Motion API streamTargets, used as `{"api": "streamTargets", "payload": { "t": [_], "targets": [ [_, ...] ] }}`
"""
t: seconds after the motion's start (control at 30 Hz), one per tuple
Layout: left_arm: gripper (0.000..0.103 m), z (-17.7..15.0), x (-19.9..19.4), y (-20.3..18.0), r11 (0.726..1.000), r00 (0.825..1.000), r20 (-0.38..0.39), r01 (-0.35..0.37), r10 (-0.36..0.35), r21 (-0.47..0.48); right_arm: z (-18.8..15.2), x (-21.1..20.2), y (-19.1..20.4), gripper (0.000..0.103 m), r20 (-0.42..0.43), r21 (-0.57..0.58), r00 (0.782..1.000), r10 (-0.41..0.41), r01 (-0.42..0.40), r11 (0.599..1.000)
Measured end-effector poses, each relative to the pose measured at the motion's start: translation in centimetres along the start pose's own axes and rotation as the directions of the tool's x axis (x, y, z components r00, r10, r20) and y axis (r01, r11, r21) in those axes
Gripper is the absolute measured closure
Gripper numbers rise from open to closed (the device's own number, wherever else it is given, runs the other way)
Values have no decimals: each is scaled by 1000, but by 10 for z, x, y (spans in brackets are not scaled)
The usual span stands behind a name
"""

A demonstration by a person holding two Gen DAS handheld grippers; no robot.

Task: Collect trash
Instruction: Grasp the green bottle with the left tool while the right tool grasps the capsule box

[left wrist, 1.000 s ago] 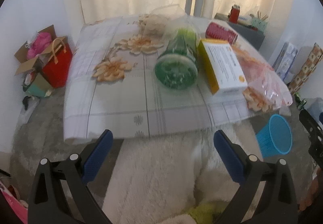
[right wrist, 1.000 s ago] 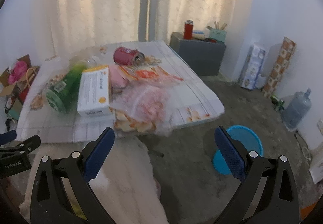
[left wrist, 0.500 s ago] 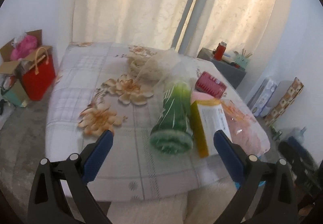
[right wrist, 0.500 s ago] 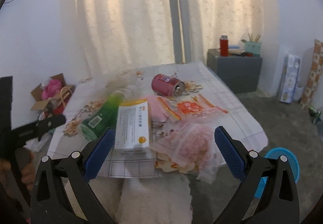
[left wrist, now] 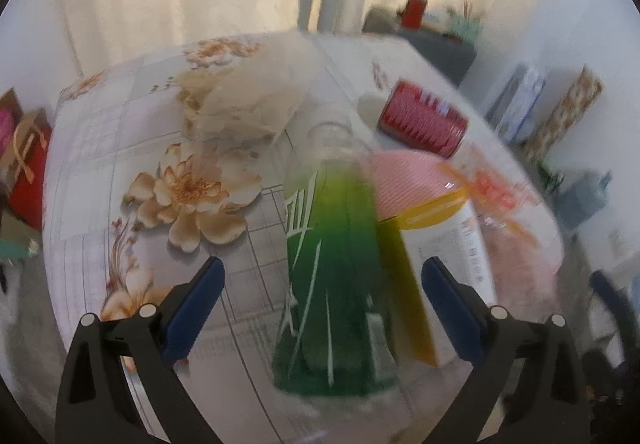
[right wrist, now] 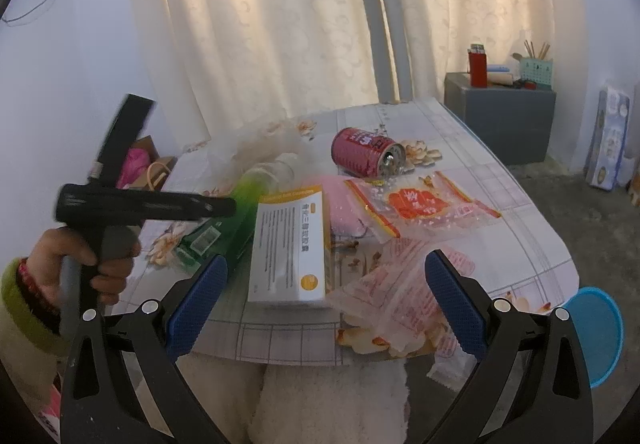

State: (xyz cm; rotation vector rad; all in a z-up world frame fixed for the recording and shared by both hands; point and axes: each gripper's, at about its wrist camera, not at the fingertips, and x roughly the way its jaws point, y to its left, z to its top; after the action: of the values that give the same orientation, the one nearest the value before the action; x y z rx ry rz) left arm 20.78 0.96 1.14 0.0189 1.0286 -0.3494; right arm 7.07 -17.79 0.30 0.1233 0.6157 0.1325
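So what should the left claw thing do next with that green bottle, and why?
Probably ease the left gripper down around the green bottle and finish the grip. The bottle lies on its side between the jaws, which are closing but not yet touching it, and the white box crowds one side.

Your light is soft, warm daylight glowing through the pale curtains (right wrist: 280, 24) behind the counter (right wrist: 500, 180), leaving the room evenly lit but a touch dim, with only faint shadows under the litter and no harsh glare. Your left wrist view is smeared with motion blur: the green bottle (left wrist: 336, 264) and red can (left wrist: 424, 120) are streaky, and the far shelf is mush, while the right wrist view is far crisper, blurring only on your left hand (right wrist: 80, 264) and its tool. Both fisheye views bow straight lines hard and fall to black at the corners.
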Motion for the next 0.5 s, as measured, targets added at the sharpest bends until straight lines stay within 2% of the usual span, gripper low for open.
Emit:
{"api": "streamTargets", "payload": {
  "t": [0.07, 0.13, 0.2, 0.4, 0.5],
  "targets": [
    [20, 3, 10, -2, 999, 998, -48, -26, 27, 36, 0, 1, 0, 8, -5, 2, 1000, -4, 4, 1000],
    [29, 4, 18, -1, 999, 996, -86, -13, 16, 35, -2, 3, -1, 8, -13, 4, 1000, -8, 8, 1000],
    [46, 2, 23, 0, 1000, 993, -115, 14, -11, 21, -3, 4, -3, 8, -22, 9, 1000, -9, 9, 1000],
    [47, -14, 15, 12, 997, 992, -114, 40, -48, -73, -1, 7, 1, 8, -42, 7, 999, 7, -7, 1000],
    [47, -28, 3, 20, 993, 995, -92, 18, -29, -116, 4, 12, 9, 8, -60, -14, 998, 30, -31, 999]
  ]
}}
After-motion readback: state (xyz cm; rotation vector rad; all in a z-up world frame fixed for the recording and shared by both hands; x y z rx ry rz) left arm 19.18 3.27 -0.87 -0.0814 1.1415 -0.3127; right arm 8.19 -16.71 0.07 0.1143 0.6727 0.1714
